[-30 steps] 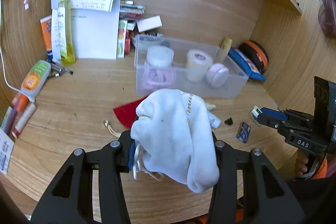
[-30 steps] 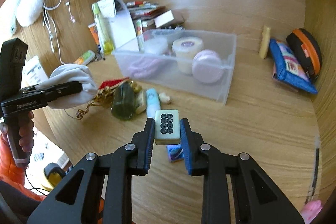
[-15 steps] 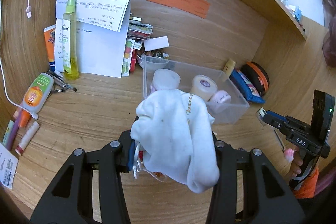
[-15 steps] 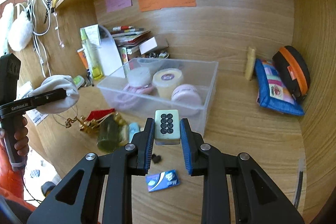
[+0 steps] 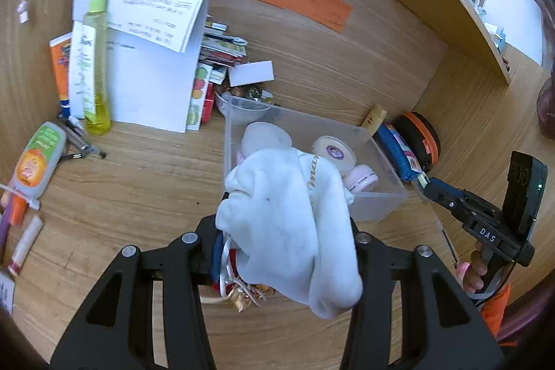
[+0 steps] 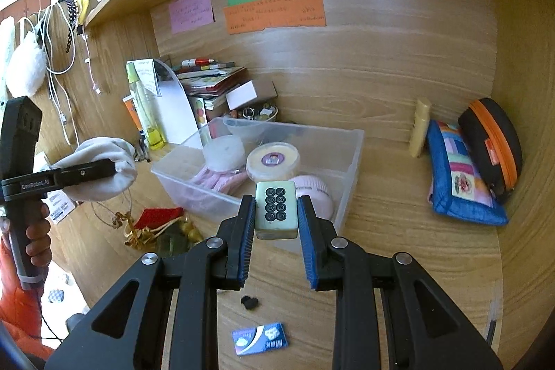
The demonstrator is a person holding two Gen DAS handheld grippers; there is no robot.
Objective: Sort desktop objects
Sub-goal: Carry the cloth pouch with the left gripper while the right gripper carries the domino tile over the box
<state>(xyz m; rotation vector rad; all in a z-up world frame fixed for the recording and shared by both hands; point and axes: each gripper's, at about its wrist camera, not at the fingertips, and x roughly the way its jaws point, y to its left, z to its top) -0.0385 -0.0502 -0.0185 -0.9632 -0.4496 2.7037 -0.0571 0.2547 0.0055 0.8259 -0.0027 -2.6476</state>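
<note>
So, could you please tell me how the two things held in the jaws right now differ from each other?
The white pouch in the left gripper is soft, crumpled cloth, while the mahjong tile in the right gripper is a hard, flat-faced block. The pouch bulges out beyond its jaws; the tile sits neatly between them. The pouch bears gold lettering, the tile eight dark circles. Both are pale and held above the desk near the clear bin.

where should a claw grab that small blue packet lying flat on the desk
Take the blue packet across its two long edges, coming straight down from above. It lies flat and thin on the desk, so no side offers purchase, and nothing touches it.
</note>
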